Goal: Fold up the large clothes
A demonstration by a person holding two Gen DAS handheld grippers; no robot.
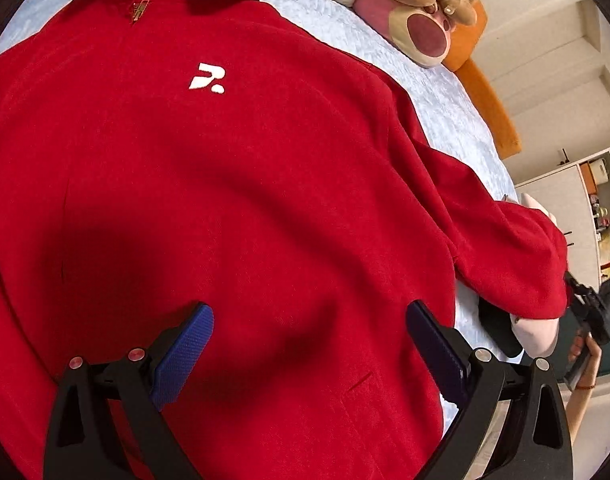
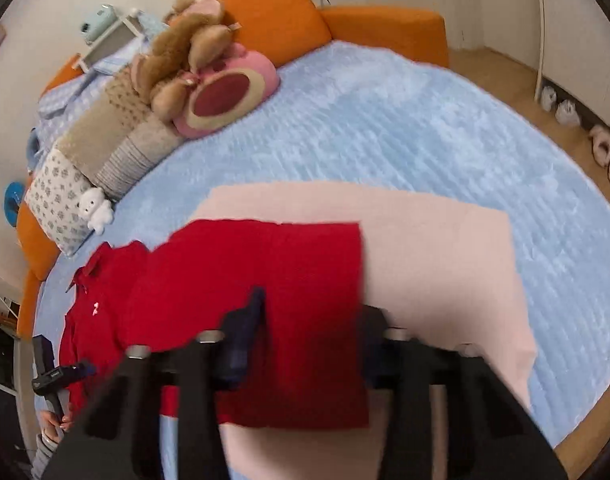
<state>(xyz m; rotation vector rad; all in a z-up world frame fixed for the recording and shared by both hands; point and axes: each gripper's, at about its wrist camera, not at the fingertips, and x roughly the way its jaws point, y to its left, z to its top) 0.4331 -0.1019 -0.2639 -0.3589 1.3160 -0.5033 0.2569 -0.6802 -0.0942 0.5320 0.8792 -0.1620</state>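
A large red collared garment [image 1: 225, 180] with a white chest logo lies spread face up on the light blue bed cover [image 2: 425, 128]. My left gripper [image 1: 311, 344] hovers open over its lower half with nothing between the blue pads [image 1: 185, 352]. One sleeve [image 1: 505, 248] reaches out to the right over a pale pink cloth [image 2: 437, 260]. My right gripper [image 2: 309, 332] is at the cuff end of that sleeve [image 2: 297, 280]. Its jaws stand partly apart with flat red fabric between them. Blur hides whether the pads press on it. The right gripper [image 1: 589, 308] also shows at the left wrist view's edge.
A pink and brown plush toy [image 2: 221, 96] and a row of pillows [image 2: 105, 148] lie along the orange headboard [image 2: 273, 16]. A small white plush [image 2: 97, 208] sits by the pillows. Slippers [image 2: 605, 152] stand on the wooden floor beyond the bed.
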